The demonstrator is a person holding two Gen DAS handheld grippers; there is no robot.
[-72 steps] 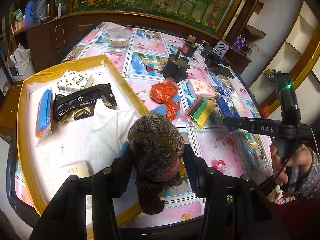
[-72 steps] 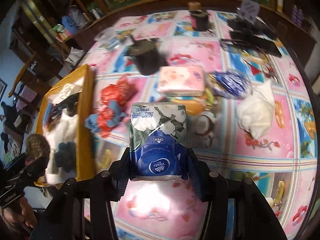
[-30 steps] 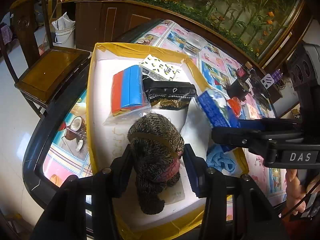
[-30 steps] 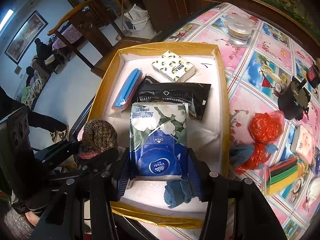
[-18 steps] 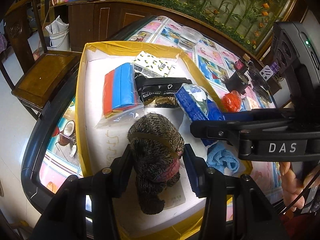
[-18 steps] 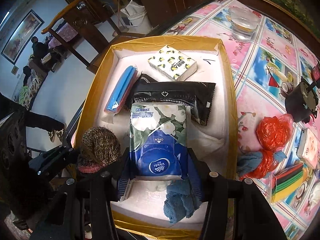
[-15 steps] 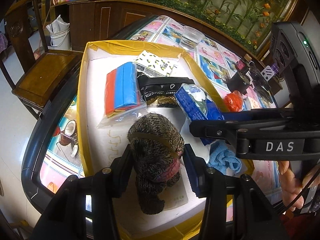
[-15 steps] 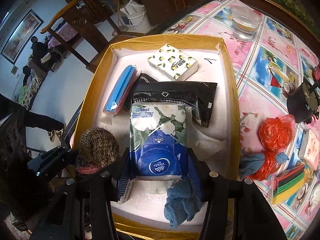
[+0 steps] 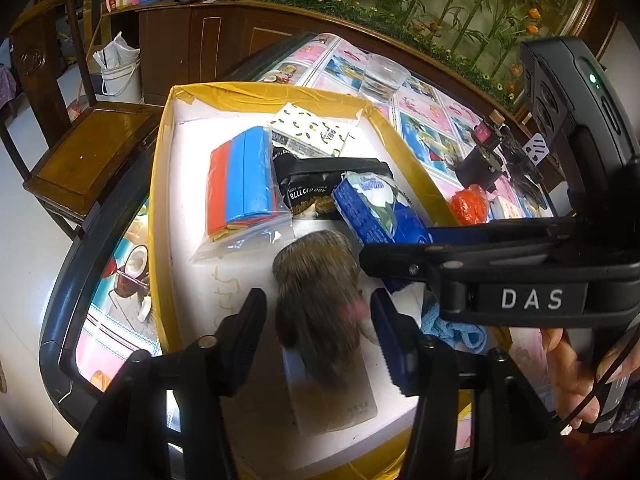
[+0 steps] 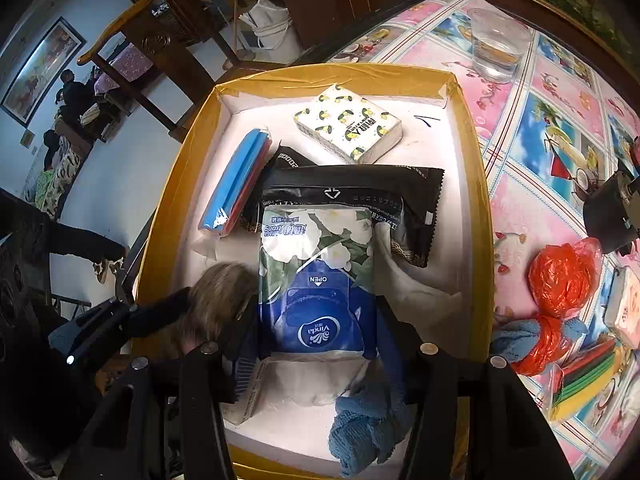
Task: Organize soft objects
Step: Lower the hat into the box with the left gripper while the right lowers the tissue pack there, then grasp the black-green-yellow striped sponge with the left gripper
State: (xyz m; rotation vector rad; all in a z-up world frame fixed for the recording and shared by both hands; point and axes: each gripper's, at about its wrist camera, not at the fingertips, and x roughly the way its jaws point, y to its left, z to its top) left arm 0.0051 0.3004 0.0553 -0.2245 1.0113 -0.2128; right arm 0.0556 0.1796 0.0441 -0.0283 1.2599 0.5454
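A brown knit hat (image 9: 316, 292), blurred, drops between the fingers of my left gripper (image 9: 318, 308), whose jaws are opening with a gap on each side of it. It hangs over the white floor of a yellow-rimmed box (image 9: 156, 208). My right gripper (image 10: 316, 320) is shut on a blue flowered tissue pack (image 10: 316, 256), held low over the same box (image 10: 476, 184), just right of the hat (image 10: 220, 300). From the left wrist view the tissue pack (image 9: 372, 212) shows side-on.
In the box lie a blue-and-red sponge pack (image 9: 240, 184), a black packet (image 10: 352, 192), a lemon-print tissue pack (image 10: 348, 128), a blue cloth (image 10: 368, 424) and a beige packet (image 9: 336, 396). On the table: an orange bag (image 10: 560, 276), a glass (image 10: 500, 44). A wooden chair (image 9: 88, 148) stands left.
My left jaws have spread and the knit hat has slipped loose, now blurred and lower between them. The right gripper, still on the tissue pack, has sunk slightly toward the box.
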